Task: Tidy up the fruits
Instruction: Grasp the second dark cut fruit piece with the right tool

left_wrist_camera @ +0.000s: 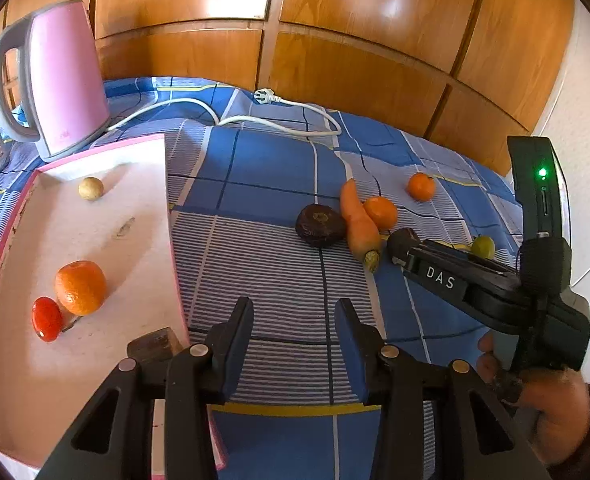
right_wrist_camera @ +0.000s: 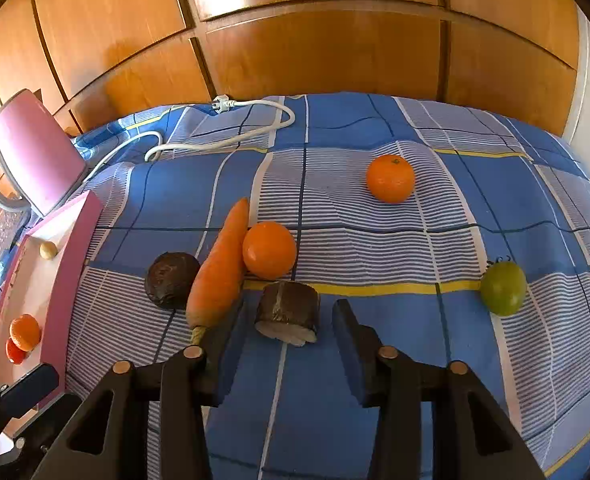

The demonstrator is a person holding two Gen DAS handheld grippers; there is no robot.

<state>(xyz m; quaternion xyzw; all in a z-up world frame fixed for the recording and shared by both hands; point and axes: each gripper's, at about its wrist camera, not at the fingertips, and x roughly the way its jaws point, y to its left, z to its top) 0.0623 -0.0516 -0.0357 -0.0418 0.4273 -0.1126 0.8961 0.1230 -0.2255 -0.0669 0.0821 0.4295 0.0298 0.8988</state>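
Black plastic left tool (left_wrist_camera: 295, 312), silver rivets; right tool (left_wrist_camera: 405, 248) marked "DAS", green LED; bare-skinned hand (left_wrist_camera: 551, 412).

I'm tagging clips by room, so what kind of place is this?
Probably a home room: a table under a blue checked cloth, wooden cabinet doors behind it, and a pink electric kettle beside a pink tray.

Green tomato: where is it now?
In the right wrist view the green tomato sits alone on the blue checked cloth, far right, beyond the right gripper.

Glossy wood panels (right_wrist_camera: 315, 60) gleam behind a checked cloth (right_wrist_camera: 375, 380). The kettle (left_wrist_camera: 69, 76) looks satin plastic, the tray (left_wrist_camera: 95, 240) matt, the oranges (right_wrist_camera: 390, 179) dimpled.
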